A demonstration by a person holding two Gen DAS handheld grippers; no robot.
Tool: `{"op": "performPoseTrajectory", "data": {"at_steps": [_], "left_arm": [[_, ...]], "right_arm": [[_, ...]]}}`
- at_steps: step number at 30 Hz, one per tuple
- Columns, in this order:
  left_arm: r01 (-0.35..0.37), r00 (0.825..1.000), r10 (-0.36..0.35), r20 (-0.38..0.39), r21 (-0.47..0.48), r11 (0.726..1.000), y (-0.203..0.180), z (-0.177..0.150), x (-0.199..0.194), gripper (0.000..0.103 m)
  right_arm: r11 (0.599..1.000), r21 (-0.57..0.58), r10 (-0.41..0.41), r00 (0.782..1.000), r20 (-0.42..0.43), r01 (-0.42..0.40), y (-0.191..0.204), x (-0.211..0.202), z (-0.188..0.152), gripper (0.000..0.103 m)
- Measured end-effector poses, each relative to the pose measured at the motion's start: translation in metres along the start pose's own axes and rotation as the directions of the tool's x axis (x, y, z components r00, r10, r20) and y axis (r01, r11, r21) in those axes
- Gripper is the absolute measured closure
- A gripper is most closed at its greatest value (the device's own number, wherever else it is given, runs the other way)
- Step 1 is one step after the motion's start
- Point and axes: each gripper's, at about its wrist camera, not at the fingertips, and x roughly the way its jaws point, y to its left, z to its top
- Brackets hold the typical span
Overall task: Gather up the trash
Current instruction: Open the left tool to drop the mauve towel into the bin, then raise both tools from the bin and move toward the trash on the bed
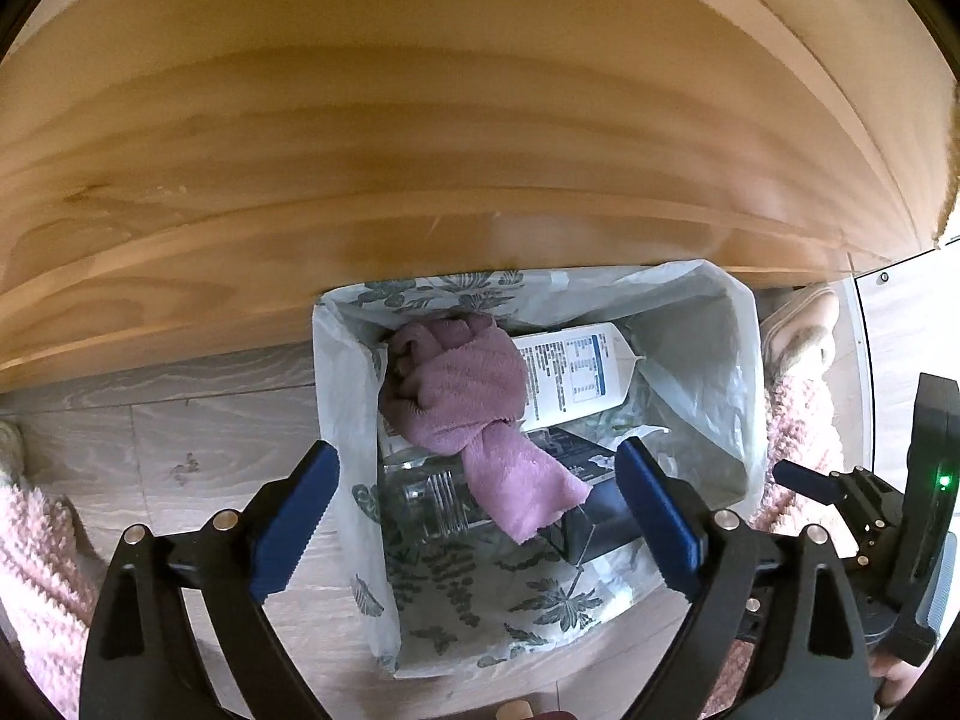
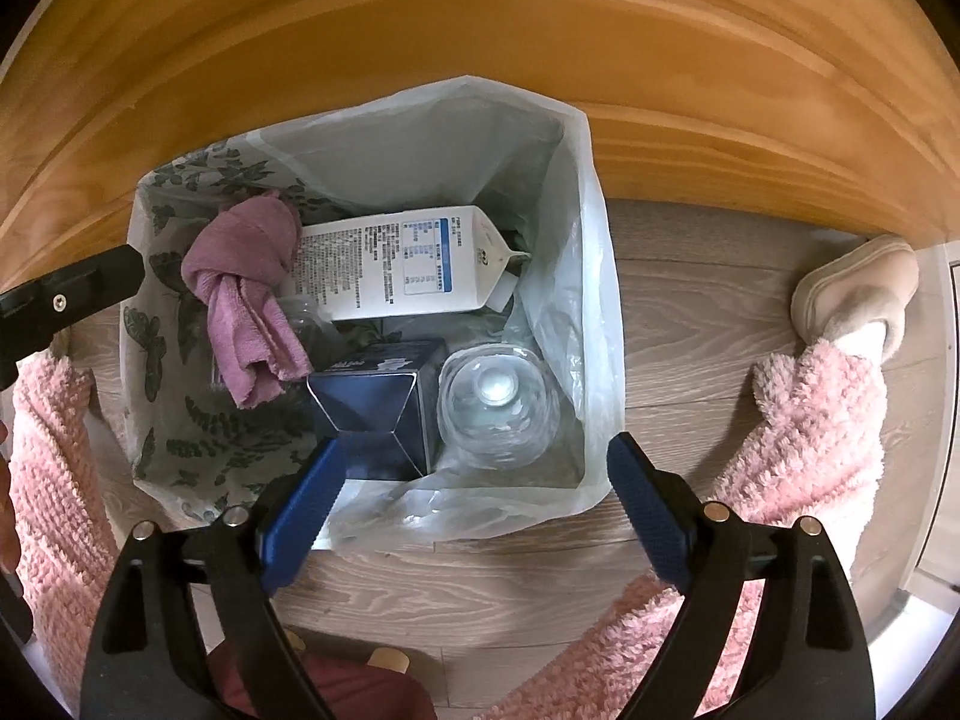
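Note:
A white leaf-print trash bag (image 1: 456,600) (image 2: 180,438) stands open on the floor under a wooden table edge. Inside lie a purple cloth (image 1: 474,402) (image 2: 246,294), a white carton (image 1: 576,372) (image 2: 396,270), a dark blue box (image 1: 600,516) (image 2: 384,408) and clear plastic bottles (image 1: 432,498) (image 2: 498,402). My left gripper (image 1: 480,516) is open and empty above the bag. My right gripper (image 2: 474,504) is open and empty over the bag's near rim. The right gripper also shows in the left wrist view (image 1: 804,480).
The wooden tabletop (image 1: 420,120) (image 2: 540,30) overhangs the bag's far side. The person's legs in pink fleece (image 2: 810,420) (image 1: 36,570) and a beige slipper (image 2: 858,288) (image 1: 804,324) flank the bag on grey wood flooring (image 2: 690,360).

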Motion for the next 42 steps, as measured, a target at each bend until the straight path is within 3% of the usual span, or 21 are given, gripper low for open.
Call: {"op": "performPoseTrajectory", "data": {"at_steps": [5,29,42], "left_arm": [[-0.021,1.000,0.021,0.007,0.010,1.000,-0.002,-0.006,-0.009,0.010],[-0.081,0.995,0.076,0.070,0.062,0.995,-0.017,-0.033,-0.057,0.008],[-0.123,0.979,0.109,0.171,0.074,0.990,-0.017,-0.067,-0.097,0.008]], "right_arm": [[1.000,-0.002,-0.003,1.000,0.009,0.003,0.001,-0.005,-0.003,0.012],[1.000,0.001,0.003,0.996,0.087,-0.003,0.007,-0.038,-0.022,0.012],[1.000,0.001,0.013,0.977,0.214,-0.013,0.015,-0.079,-0.053,0.012]]}}
